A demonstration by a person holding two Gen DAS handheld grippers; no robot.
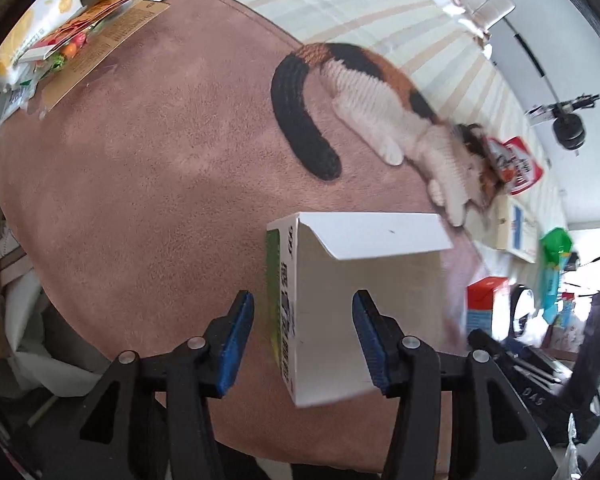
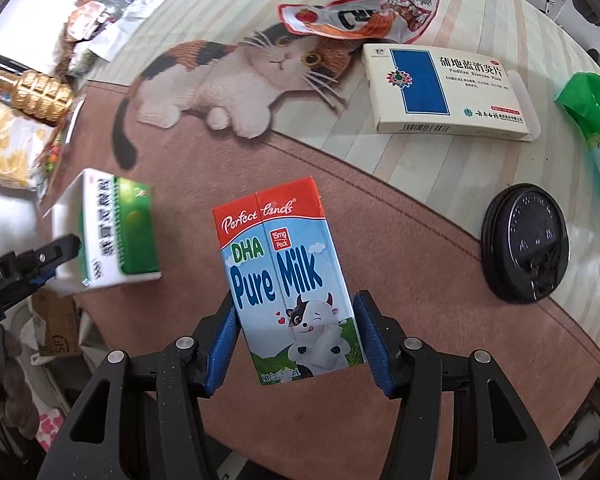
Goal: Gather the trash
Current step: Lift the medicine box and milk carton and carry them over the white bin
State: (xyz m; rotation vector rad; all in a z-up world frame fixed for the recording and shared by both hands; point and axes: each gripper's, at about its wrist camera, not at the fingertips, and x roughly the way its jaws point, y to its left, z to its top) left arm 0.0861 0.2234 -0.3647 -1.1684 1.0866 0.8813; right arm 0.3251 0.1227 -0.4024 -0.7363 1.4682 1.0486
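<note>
Judging by the spread of litter, the collection is only partly under way. The right gripper [image 2: 296, 338] holds a milk carton [image 2: 284, 280] between its blue pads, lifted above the pink part of the cat-print mat [image 2: 400, 240]. The left gripper [image 1: 303, 342] has a green-and-white box [image 1: 340, 312] between its fingers; the right finger looks to touch the box, yet a gap shows at the left finger, so I cannot tell whether it truly grips it.

Several pieces are left on the mat: a black cup lid [image 2: 526, 240] at the near right, a white-and-blue medicine box [image 2: 448, 88] beyond it, a crumpled red snack wrapper [image 2: 364, 12] at the far side, and a green-and-blue packet [image 2: 596, 128] at the right edge. More wrappers [image 2: 16, 148] lie far left. No bin shows in either view.
</note>
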